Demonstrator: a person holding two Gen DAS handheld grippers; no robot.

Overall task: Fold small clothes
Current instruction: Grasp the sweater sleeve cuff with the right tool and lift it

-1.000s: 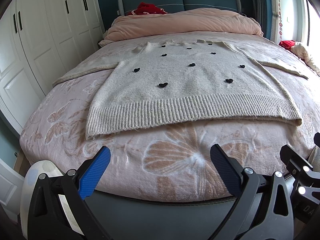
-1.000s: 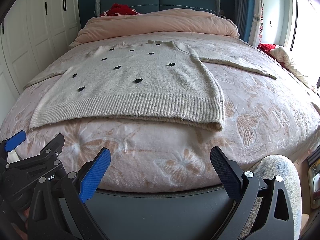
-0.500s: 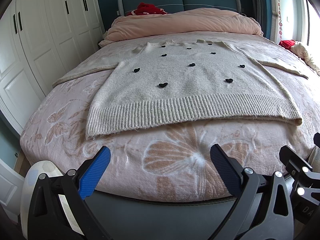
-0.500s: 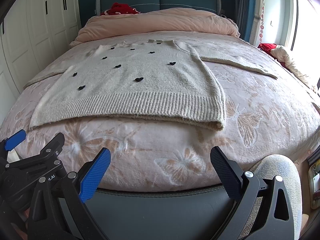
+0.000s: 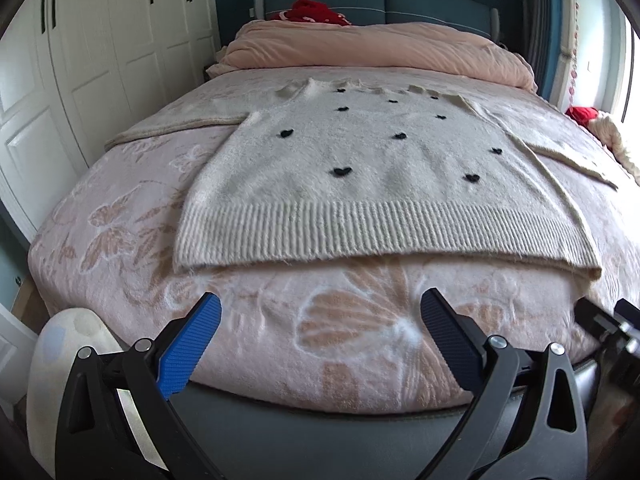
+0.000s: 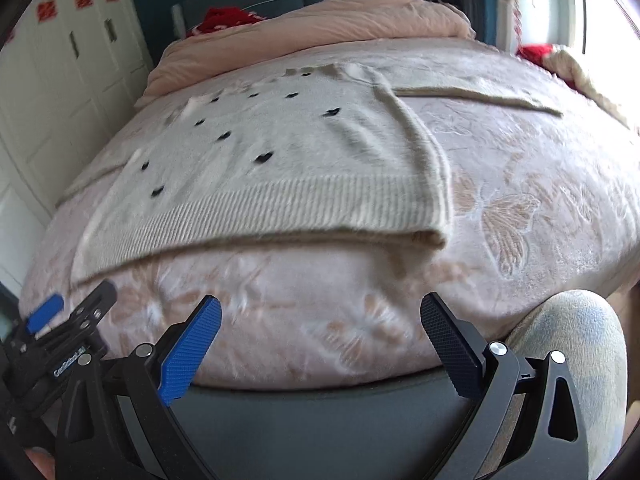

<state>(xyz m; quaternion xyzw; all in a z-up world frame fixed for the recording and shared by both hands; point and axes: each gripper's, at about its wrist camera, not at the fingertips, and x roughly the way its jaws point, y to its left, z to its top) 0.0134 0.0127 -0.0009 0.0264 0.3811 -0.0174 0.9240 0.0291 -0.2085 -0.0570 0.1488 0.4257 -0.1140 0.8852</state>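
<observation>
A cream knit sweater (image 5: 380, 168) with small black hearts lies flat on the bed, sleeves spread to both sides, ribbed hem toward me. It also shows in the right wrist view (image 6: 280, 168), tilted and blurred. My left gripper (image 5: 320, 320) is open and empty, just short of the bed's foot edge, below the hem. My right gripper (image 6: 320, 320) is open and empty, near the foot edge below the sweater's right hem corner (image 6: 432, 232). The left gripper shows at the lower left of the right wrist view (image 6: 60, 328).
The bed has a pink butterfly blanket (image 5: 120, 232) and a rolled pink duvet (image 5: 380, 48) at the head. White wardrobe doors (image 5: 80, 60) stand on the left. Red cloth (image 5: 312, 10) lies by the headboard. A window is on the right.
Both grippers have moved closer to the bed. The right gripper has tilted and is moving, so its view is blurred. The sweater has not moved.
</observation>
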